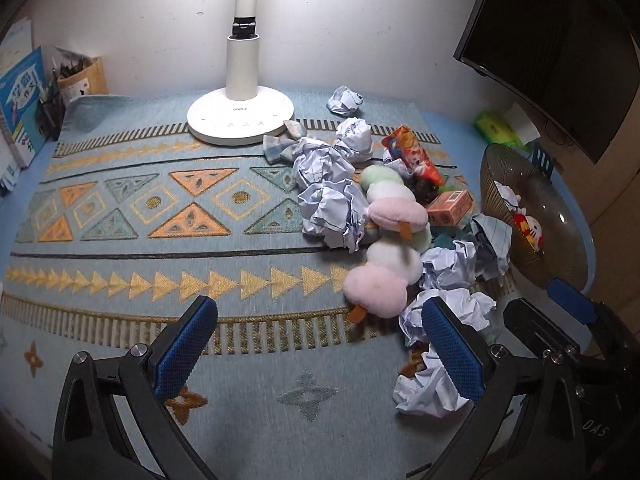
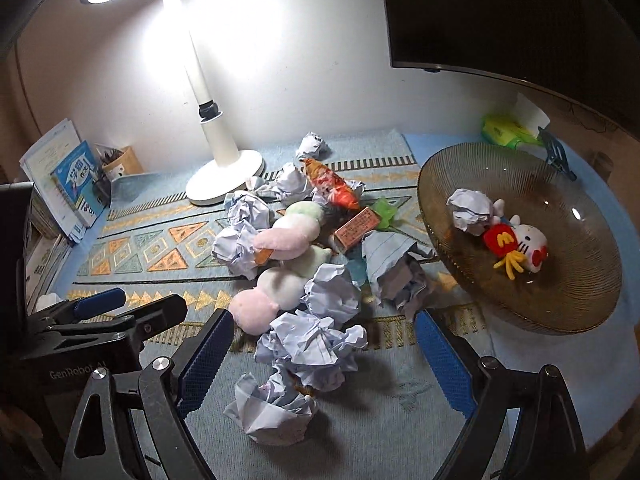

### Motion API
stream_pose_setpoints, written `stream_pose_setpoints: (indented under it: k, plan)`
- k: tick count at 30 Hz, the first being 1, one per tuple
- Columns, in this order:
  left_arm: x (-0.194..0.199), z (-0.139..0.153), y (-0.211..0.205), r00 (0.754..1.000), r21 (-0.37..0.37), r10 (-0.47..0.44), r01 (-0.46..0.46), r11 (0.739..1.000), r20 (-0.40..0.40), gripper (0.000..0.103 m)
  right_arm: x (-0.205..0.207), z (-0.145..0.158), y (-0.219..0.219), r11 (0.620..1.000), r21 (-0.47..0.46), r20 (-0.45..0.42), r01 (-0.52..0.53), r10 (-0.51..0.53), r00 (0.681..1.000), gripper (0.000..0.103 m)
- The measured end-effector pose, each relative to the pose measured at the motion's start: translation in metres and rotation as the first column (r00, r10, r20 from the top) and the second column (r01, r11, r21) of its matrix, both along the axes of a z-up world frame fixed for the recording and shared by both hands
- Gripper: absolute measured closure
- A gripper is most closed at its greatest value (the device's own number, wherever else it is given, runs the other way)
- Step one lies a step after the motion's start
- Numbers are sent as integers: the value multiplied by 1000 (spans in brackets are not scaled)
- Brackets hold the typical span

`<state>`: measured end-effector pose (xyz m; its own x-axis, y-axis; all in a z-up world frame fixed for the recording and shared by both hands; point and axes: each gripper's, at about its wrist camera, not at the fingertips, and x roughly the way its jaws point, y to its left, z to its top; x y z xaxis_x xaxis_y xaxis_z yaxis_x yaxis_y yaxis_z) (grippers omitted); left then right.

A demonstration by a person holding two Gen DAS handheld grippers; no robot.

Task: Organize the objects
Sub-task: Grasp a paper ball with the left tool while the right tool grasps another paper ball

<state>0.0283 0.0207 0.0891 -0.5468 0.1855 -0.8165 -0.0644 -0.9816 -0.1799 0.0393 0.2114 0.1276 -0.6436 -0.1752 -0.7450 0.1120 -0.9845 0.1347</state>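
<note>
Patterned blue mat (image 1: 160, 208) under lamp (image 1: 241, 116)

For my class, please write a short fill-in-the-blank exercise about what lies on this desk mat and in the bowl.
1. The glass bowl holds a small plush toy and one ball of crumpled ____.
2. The white lamp on the patterned mat is switched ____.
3. The right gripper has its jaws ____ above a paper ball.

Missing words: paper; on; open
</note>
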Motion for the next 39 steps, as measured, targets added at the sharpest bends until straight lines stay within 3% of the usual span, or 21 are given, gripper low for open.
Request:
stream_pose_setpoints:
  k: [7, 18, 24, 30, 34, 37, 38, 39]
  plan:
    - [-7, -4, 4, 1000, 3, -20, 20, 1000, 5, 1, 0, -6, 1, 1000, 17, 32, 14, -15, 999, 12]
    - [-28, -15, 10, 998, -2, -65, 65, 998, 12, 1, -15, -22, 17, 993, 1, 90, 122, -122, 988, 12]
    - [-58, -30, 9, 998, -49, -50, 49, 998, -34, 1, -29, -23, 23, 979, 27, 56, 204, -205, 977, 12]
    - [-88, -55, 11, 997, -29, -67, 66, 997, -41, 2, -55, -24, 17, 977, 59, 26, 206, -208, 978, 12]
    - [-92, -55, 15, 991, 19, -94, 96, 995, -96, 2, -67, -35, 16, 974, 85, 47, 209, -213, 976, 24]
    - [-94, -54, 22, 985, 15, -125, 128, 992, -119, 18, -71, -37, 18, 971, 88, 33, 222, -225, 974, 35]
    - [-95, -56, 24, 985, 7, -134, 136, 991, -113, 30, -71, -37, 18, 969, 94, 24, 228, -232, 973, 39]
    - [-97, -59, 25, 985, 6, -143, 144, 990, -99, 40, -72, -37, 18, 966, 113, 13, 232, -235, 972, 50]
